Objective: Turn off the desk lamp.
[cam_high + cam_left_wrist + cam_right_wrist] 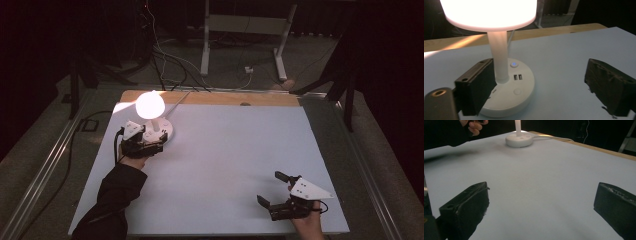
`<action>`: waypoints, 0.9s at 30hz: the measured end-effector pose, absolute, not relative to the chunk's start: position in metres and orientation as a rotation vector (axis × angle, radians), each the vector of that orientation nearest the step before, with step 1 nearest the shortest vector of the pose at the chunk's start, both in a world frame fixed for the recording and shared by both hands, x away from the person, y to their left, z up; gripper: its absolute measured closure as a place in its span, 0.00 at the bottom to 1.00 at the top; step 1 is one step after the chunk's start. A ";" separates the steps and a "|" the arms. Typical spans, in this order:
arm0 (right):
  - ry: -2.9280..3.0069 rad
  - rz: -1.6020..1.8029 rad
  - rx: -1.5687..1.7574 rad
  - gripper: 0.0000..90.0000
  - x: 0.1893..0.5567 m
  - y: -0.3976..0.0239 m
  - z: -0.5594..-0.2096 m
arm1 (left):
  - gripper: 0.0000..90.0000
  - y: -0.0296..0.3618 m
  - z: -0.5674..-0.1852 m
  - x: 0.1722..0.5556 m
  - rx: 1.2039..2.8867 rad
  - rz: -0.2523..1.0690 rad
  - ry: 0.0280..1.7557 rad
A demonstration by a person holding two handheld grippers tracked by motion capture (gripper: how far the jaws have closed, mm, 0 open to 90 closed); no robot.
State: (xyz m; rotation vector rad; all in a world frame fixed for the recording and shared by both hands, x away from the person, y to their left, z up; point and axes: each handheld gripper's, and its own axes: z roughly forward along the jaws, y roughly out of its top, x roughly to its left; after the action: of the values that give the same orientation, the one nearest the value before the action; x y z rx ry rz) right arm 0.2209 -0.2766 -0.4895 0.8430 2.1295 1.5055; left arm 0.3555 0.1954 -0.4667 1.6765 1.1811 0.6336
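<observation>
Pale desk (225, 160) in a dark room, lit lamp (150, 106) at ten o'clock. Left tongs (149, 143) gape wide at its base; right tongs (274, 189) wide at five. Up close, a blue button (514, 64) glows.

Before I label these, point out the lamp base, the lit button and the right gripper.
lamp base (522, 96), left gripper view, bare top.
lit button (514, 64), left gripper view, centre.
right gripper (272, 189), high view, between fingertips.

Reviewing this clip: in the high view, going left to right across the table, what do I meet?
Left gripper at the lamp's base, open → lit lamp → a long bare stretch of the white table → right gripper, open, near the front edge.
</observation>
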 end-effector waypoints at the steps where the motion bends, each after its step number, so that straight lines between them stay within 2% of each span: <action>1: 2.128 1.505 0.843 0.00 0.221 -0.277 -0.490 | 0.18 0.195 -0.467 0.355 1.677 0.634 1.181; 15: 2.131 1.509 0.845 0.00 0.222 -0.277 -0.490 | 0.66 0.193 -0.480 0.369 1.716 0.670 1.226; 19: 2.127 1.510 0.846 0.00 0.222 -0.277 -0.490 | 0.76 0.192 -0.483 0.372 1.711 0.663 1.242; 27: 2.132 1.510 0.847 0.00 0.222 -0.277 -0.490 | 0.89 0.189 -0.492 0.377 1.765 0.698 1.260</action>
State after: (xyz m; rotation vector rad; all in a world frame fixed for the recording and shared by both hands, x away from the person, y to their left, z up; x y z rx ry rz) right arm 0.2216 -0.2771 -0.4899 0.8465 2.1318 1.5102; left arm 0.3769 0.1894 -0.4919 1.7651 1.2602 0.6984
